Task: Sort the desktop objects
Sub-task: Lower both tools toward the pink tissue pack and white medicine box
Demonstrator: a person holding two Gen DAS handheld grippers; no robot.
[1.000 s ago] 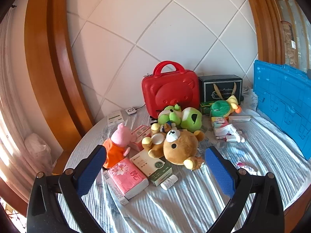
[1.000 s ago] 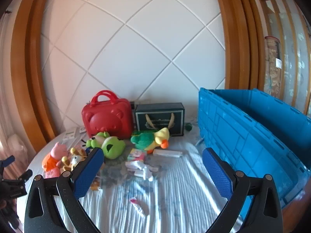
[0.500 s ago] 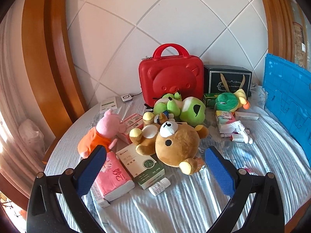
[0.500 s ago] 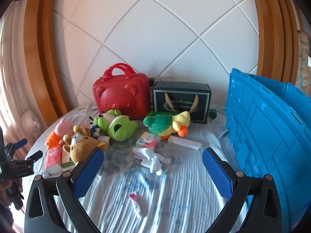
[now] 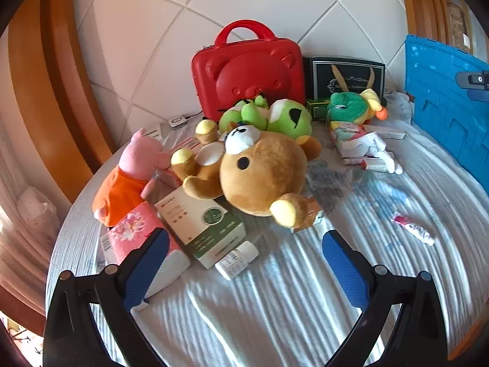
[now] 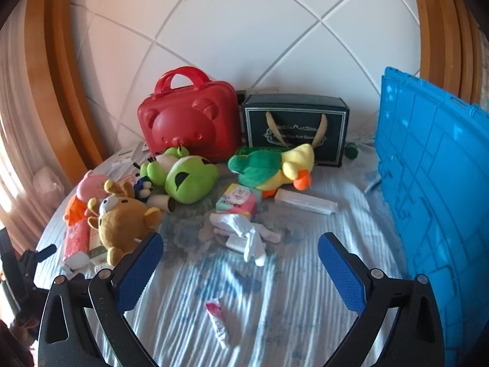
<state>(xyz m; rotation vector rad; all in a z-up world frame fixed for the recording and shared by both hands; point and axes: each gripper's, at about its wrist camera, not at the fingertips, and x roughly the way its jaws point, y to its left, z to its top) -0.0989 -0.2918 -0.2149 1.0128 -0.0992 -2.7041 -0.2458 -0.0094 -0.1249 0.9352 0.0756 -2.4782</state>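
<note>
My left gripper (image 5: 244, 263) is open and empty, just short of a brown bear plush (image 5: 259, 171), a green-and-white box (image 5: 204, 223), a pink tissue pack (image 5: 134, 229) and a small white bottle (image 5: 237, 260). A pink pig plush (image 5: 131, 171), a green frog plush (image 5: 275, 116) and a green-and-yellow duck plush (image 5: 351, 107) lie further back. My right gripper (image 6: 240, 260) is open and empty above the cloth, near a pink tube (image 6: 217, 321) and a heap of white packets (image 6: 244, 232). The bear (image 6: 122, 226), frog (image 6: 183, 177) and duck (image 6: 275, 168) also show in the right wrist view.
A red bear-face case (image 5: 247, 70) and a dark gift box (image 5: 345, 76) stand against the tiled wall. A blue crate (image 6: 434, 183) stands at the right. A colourful small pack (image 6: 237, 200) and a long white box (image 6: 305, 203) lie mid-table. The round table (image 5: 275, 305) has a striped cloth.
Both grippers have moved forward and lower toward the table, so the toys and boxes appear larger and closer. Nothing on the table has moved.
</note>
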